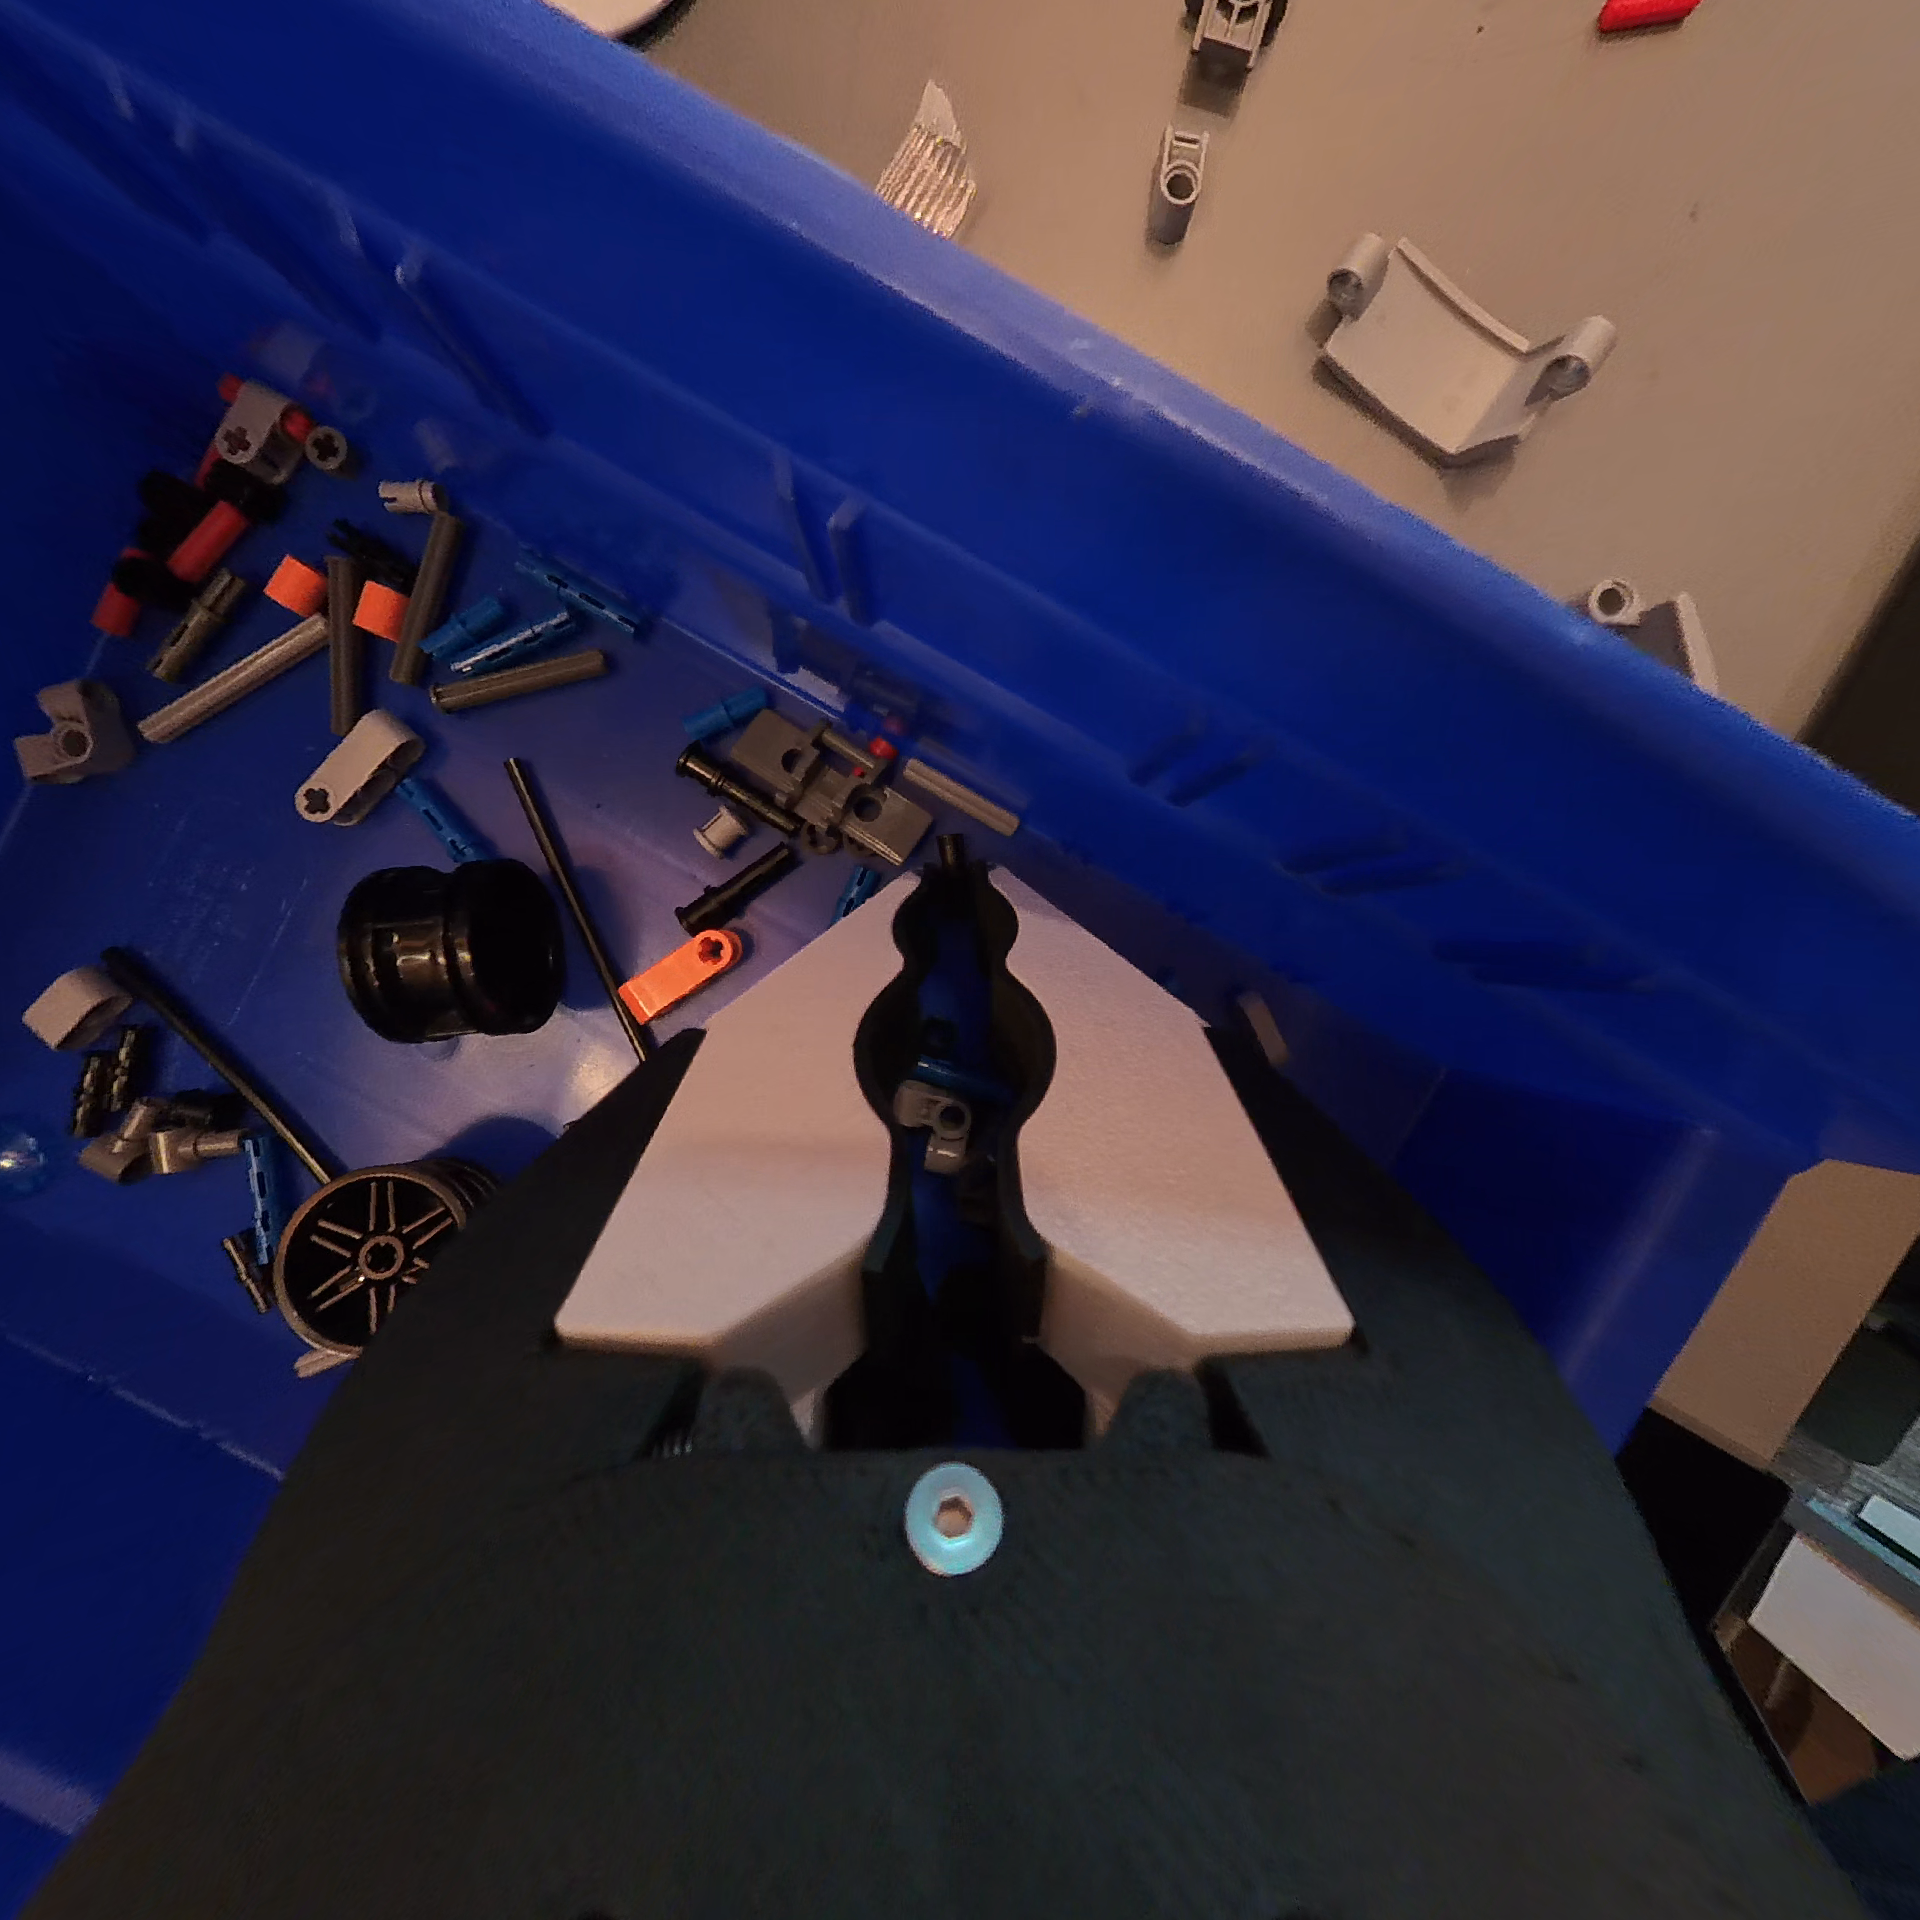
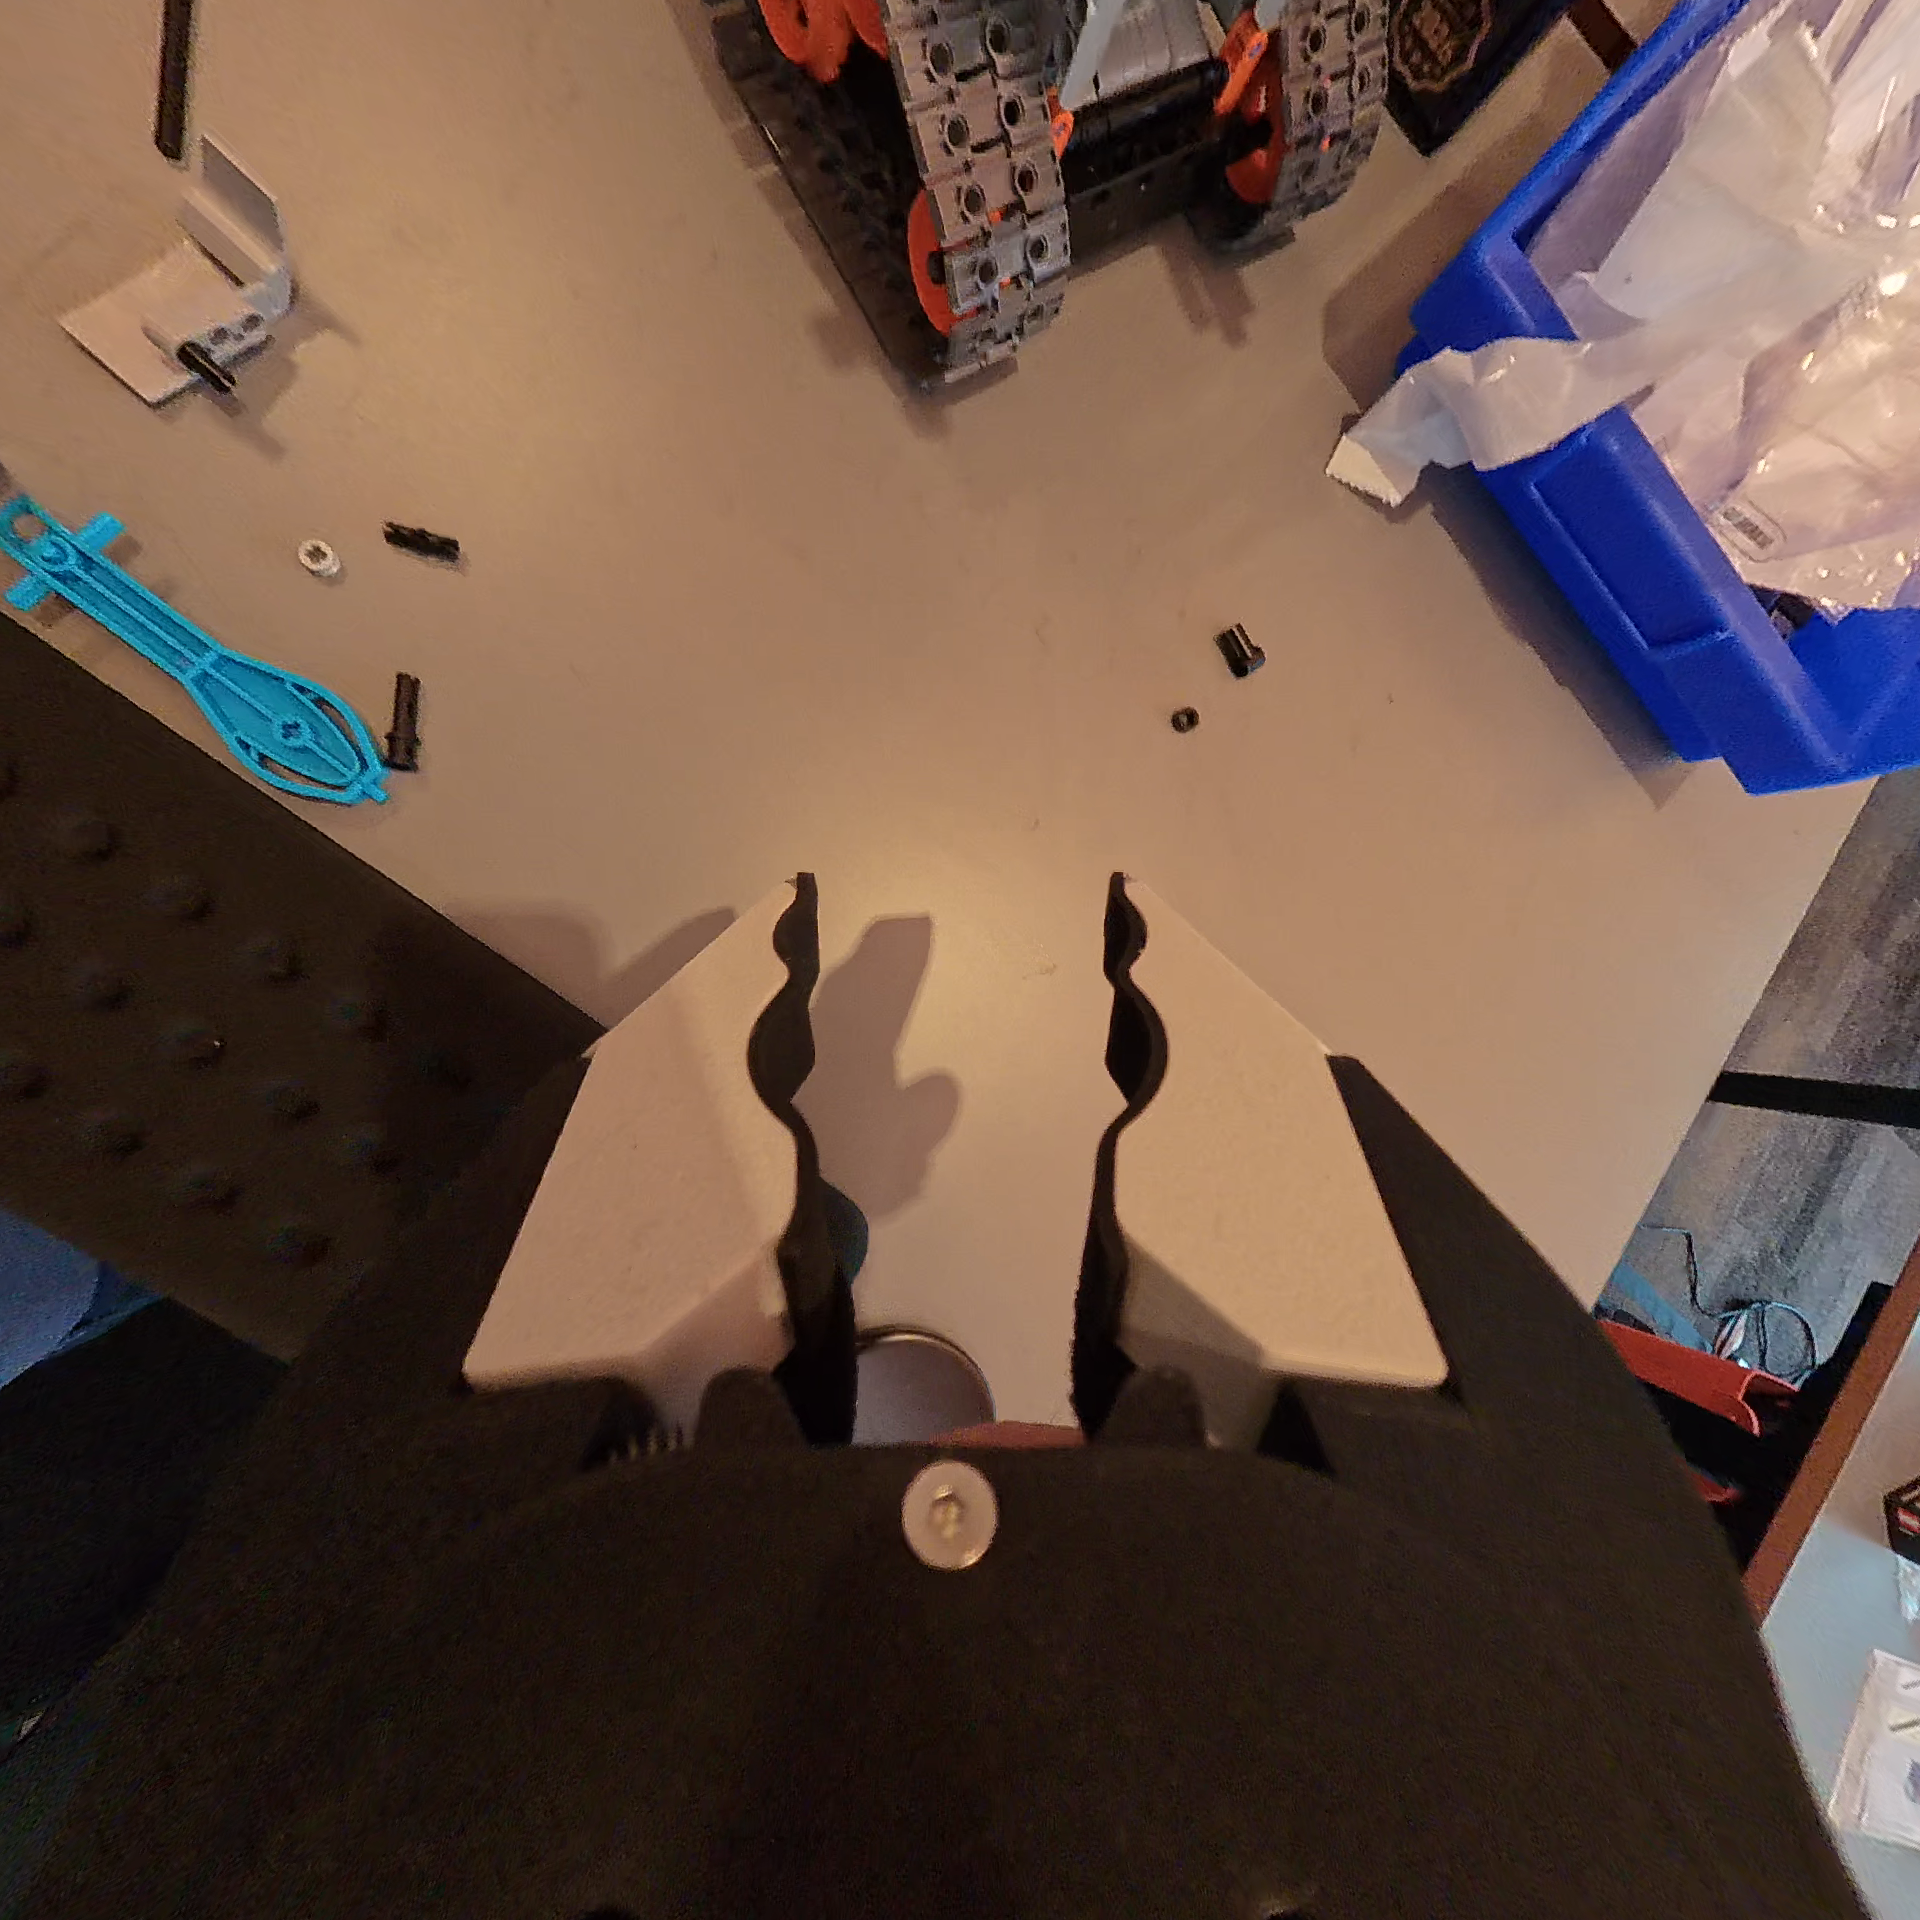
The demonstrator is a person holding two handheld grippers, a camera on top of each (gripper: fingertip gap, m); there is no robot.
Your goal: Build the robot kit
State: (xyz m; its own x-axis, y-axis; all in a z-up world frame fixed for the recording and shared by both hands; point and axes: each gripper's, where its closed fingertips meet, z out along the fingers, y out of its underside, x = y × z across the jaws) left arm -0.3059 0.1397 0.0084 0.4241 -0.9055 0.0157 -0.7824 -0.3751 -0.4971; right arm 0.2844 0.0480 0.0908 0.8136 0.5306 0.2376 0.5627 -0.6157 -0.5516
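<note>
The left gripper (image 1: 951,883) is reaching into a blue bin (image 1: 1039,436) of small building-toy parts, its jaws clenching a black pin (image 1: 950,854) at the very tips, just beside a dark grey connector assembly (image 1: 831,795). An orange liftarm (image 1: 681,975) and a black wheel hub (image 1: 452,951) are lying nearby on the bin floor. The right gripper (image 2: 961,883) is hovering released over the bare table (image 2: 831,644), with a tracked model (image 2: 987,177) standing well beyond it.
</note>
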